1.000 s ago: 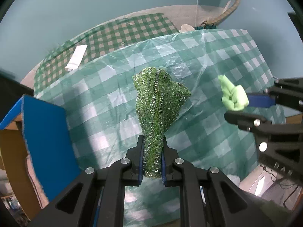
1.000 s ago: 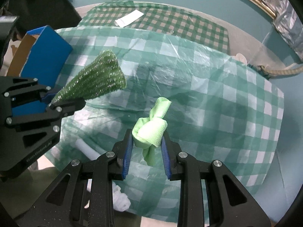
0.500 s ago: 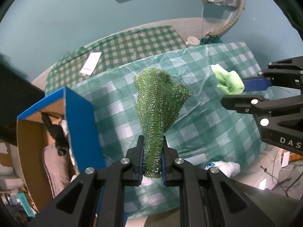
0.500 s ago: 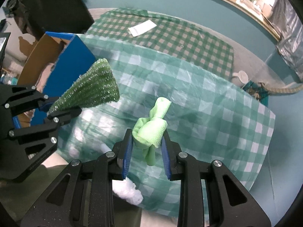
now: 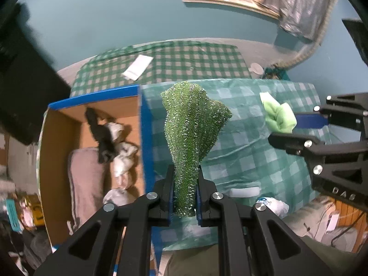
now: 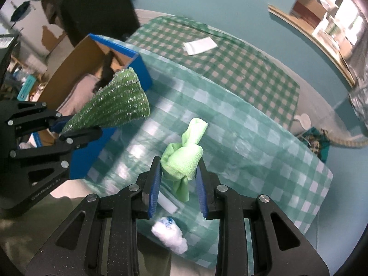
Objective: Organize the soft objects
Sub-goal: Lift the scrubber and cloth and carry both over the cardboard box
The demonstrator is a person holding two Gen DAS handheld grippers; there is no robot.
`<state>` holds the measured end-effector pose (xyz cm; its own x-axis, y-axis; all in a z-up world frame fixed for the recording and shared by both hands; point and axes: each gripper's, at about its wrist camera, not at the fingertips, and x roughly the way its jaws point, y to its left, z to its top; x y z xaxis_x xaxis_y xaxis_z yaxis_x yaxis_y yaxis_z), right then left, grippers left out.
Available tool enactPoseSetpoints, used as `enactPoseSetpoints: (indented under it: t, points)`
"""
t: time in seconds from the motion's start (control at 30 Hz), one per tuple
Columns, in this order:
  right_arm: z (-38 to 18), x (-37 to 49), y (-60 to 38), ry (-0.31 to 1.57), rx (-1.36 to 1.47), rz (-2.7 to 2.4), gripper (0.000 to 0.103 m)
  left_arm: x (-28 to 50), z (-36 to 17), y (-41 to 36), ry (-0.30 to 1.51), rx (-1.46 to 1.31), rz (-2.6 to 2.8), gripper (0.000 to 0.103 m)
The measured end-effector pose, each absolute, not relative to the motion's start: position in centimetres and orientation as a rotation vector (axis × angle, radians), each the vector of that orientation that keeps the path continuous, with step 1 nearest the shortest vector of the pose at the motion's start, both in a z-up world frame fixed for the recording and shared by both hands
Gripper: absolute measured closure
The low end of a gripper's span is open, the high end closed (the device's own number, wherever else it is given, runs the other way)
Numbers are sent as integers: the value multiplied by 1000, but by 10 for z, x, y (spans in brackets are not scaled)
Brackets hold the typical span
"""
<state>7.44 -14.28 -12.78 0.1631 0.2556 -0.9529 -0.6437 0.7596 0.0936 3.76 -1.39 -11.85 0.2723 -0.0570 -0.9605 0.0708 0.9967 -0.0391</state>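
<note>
My left gripper is shut on a glittery dark green scrubber cloth, which fans out above the blue pads. The same cloth and the left gripper show at the left of the right wrist view. My right gripper is shut on a knotted light green cloth, also seen as the light green cloth in the right gripper at the right of the left wrist view. Both hang above the teal checked sheet. An open blue-sided cardboard box lies to the left, holding grey, white and black soft items.
A white paper slip lies on the far dark green checked cloth. A white block and a white crumpled wad sit near the sheet's front edge. Clutter lines the floor left of the box.
Both grippers have risen and shifted toward the box with their cloths still gripped. The box's open inside has come into view at the left; both views have rolled a little.
</note>
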Motion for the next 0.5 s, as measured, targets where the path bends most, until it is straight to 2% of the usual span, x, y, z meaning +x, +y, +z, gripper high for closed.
enactPoseSetpoints:
  t: [0.5]
  points:
    - [-118,66,-45,1199,-454,839,76,7,-114,61,1285,-102,90,89]
